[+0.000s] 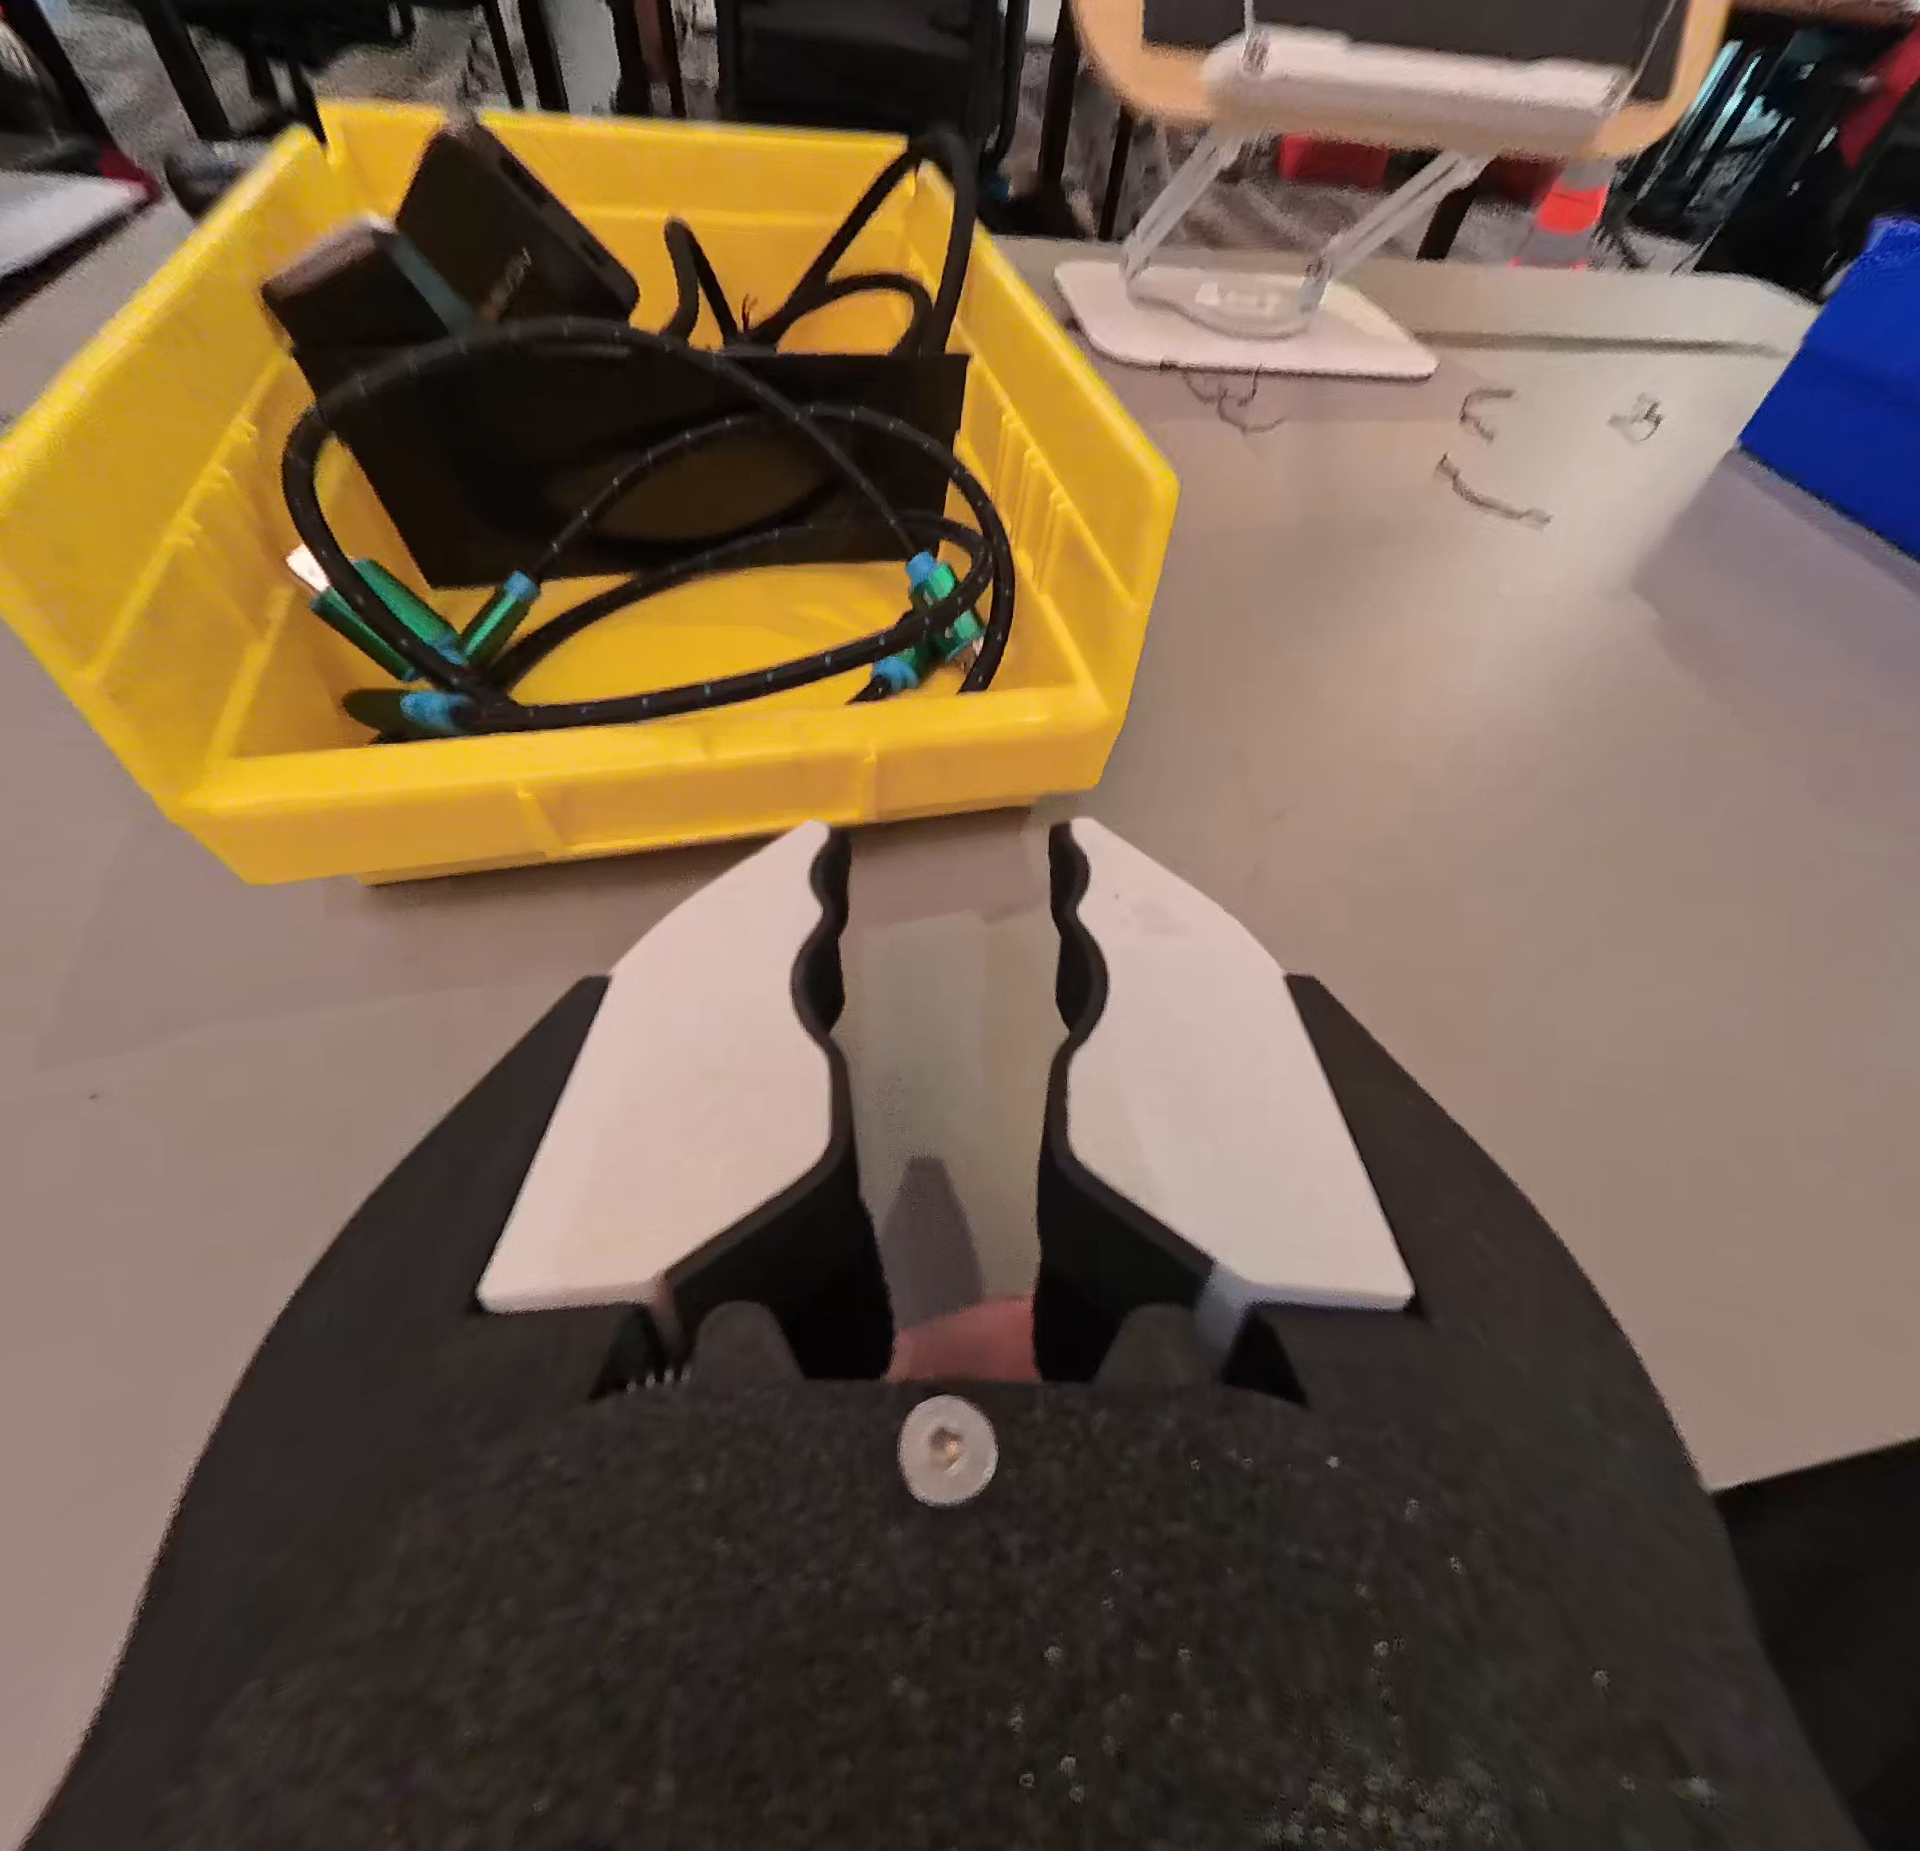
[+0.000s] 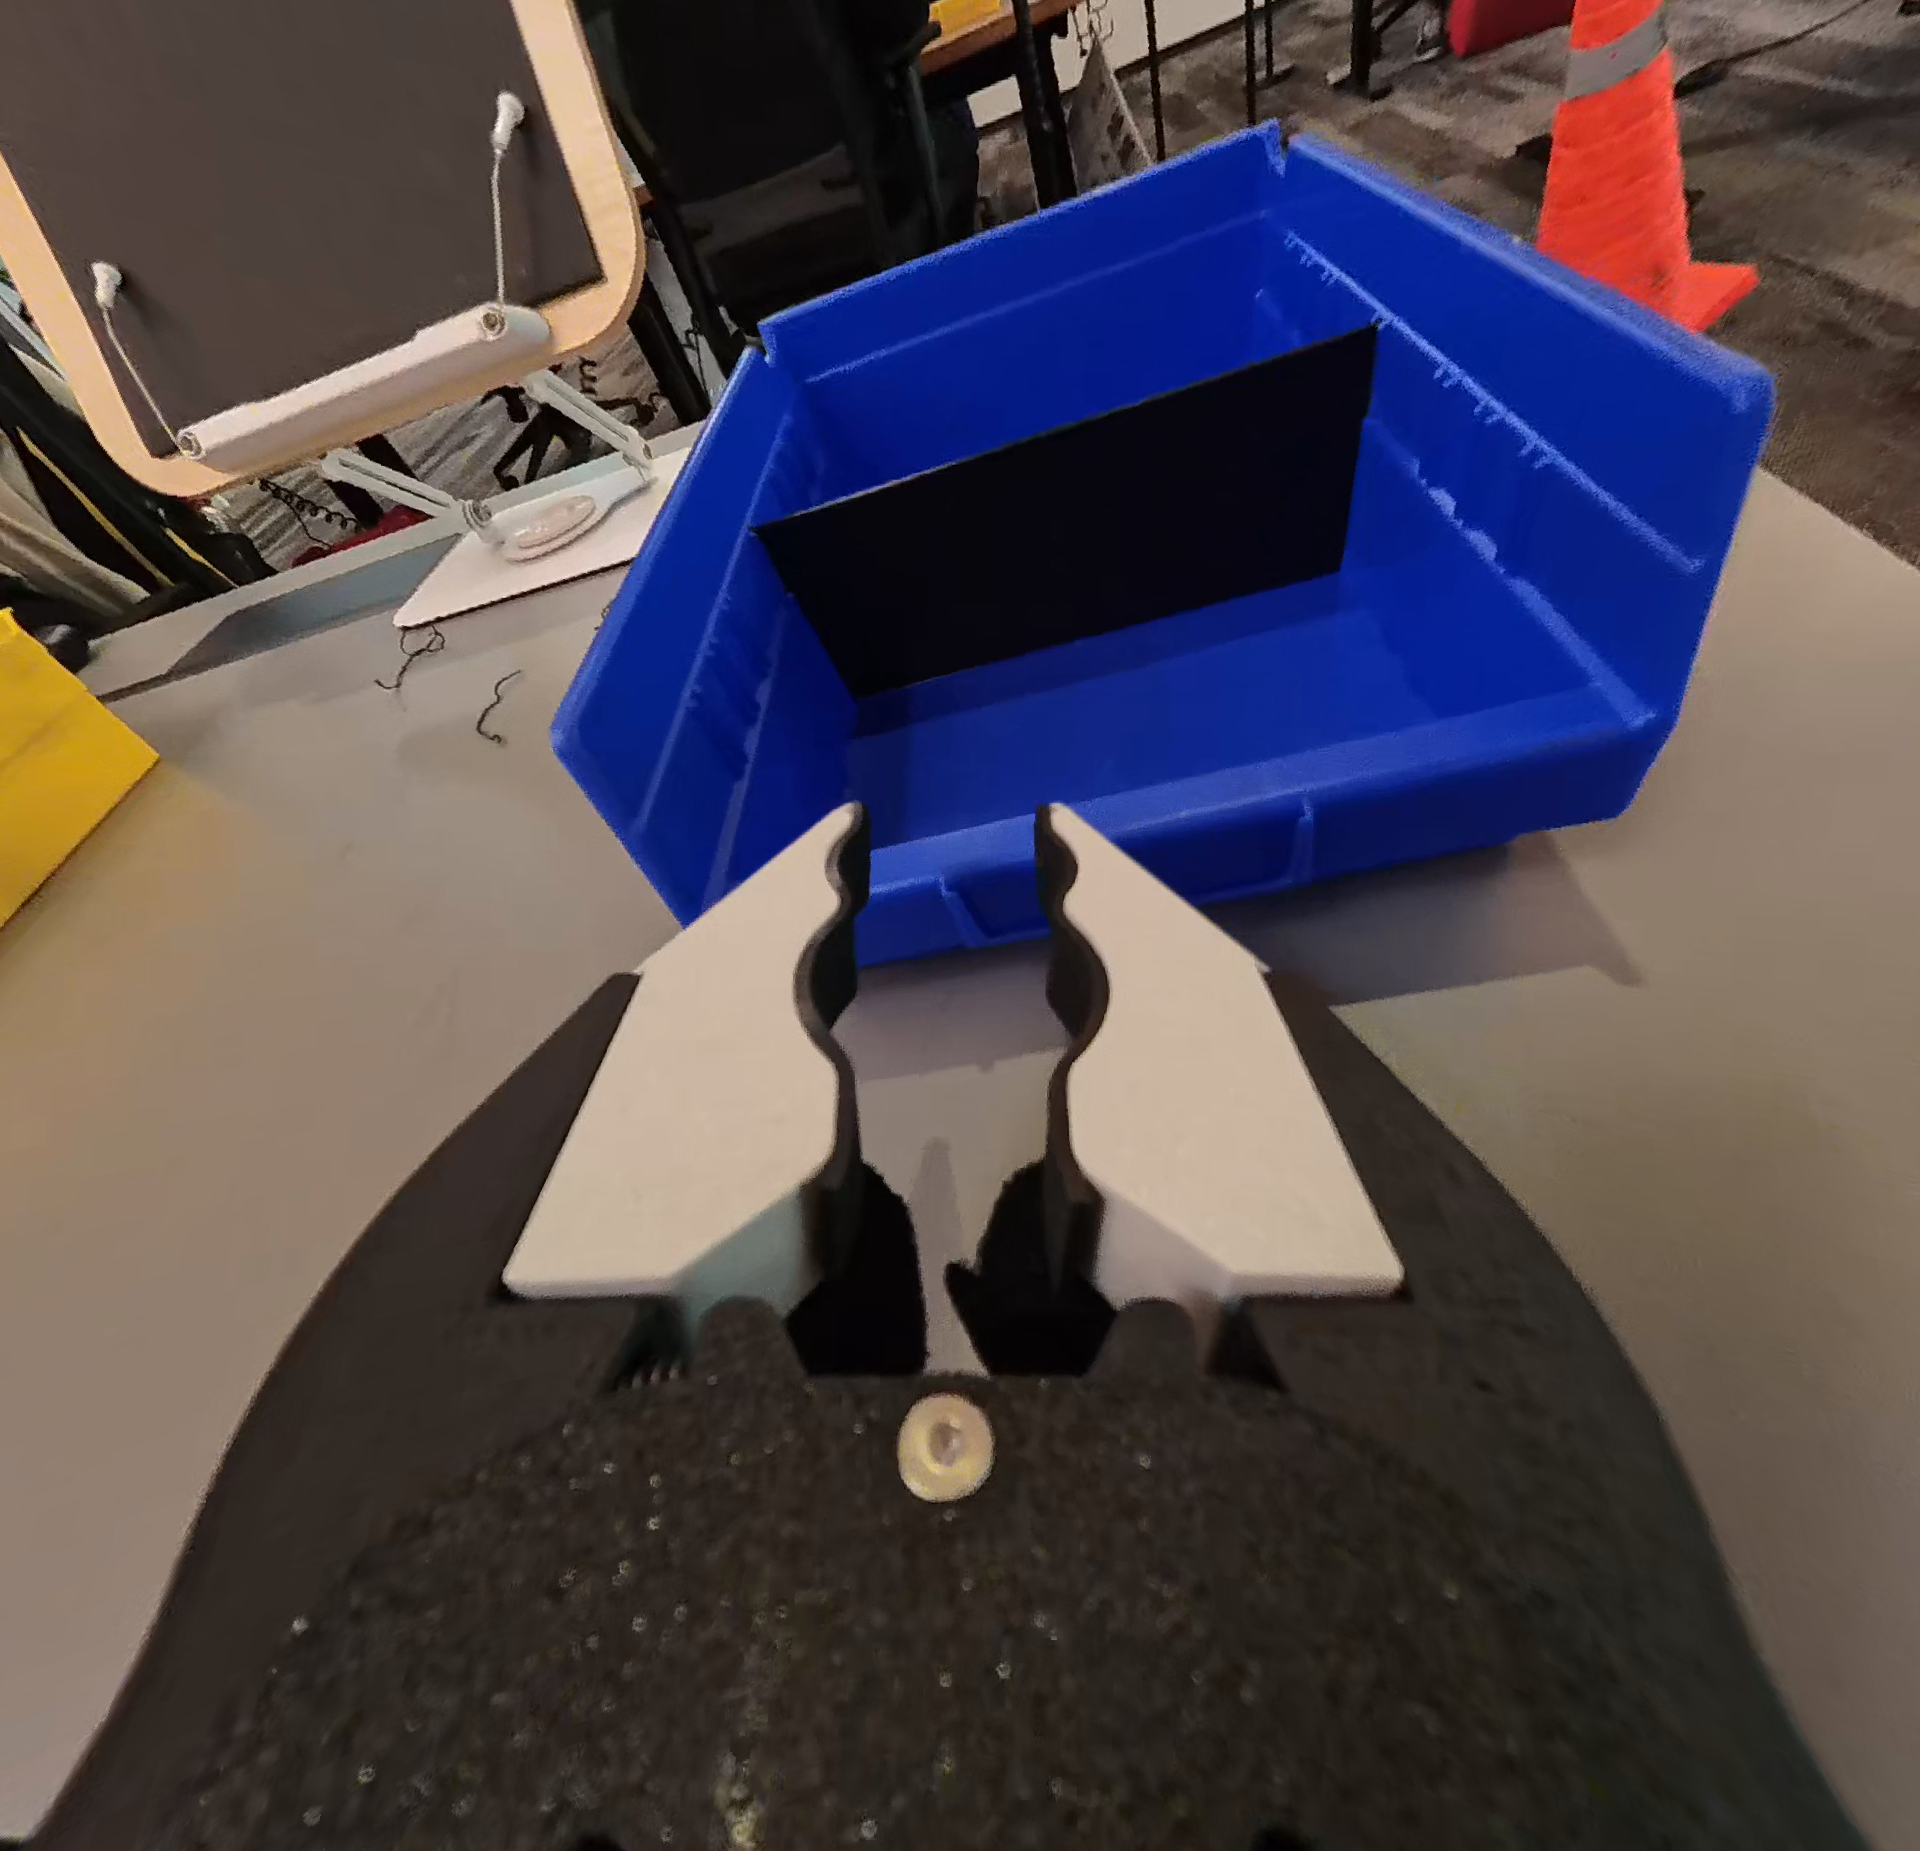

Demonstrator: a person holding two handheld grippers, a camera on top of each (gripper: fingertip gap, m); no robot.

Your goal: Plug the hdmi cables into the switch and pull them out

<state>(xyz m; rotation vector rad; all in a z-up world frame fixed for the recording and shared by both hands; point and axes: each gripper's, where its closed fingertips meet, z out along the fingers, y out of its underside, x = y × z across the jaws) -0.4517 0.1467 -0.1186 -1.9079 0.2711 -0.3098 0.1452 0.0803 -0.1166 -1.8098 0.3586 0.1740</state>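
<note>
The left gripper (image 1: 945, 845) is held with its fingers apart and empty above the grey table (image 1: 1455, 866), just short of the yellow bin (image 1: 644, 793), in which the black switch (image 1: 509, 243) and the coiled hdmi cables (image 1: 644, 596) are seen lying against a black divider (image 1: 852, 471). The right gripper (image 2: 951, 825) is likewise held parted and empty before the blue bin (image 2: 1143, 845)

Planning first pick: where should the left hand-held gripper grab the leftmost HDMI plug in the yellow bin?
Grip the green plug shell across its sides, coming from above over the low front wall of the bin. It lies flat, metal tip pointing back-left, cable trailing right, top exposed.
</note>
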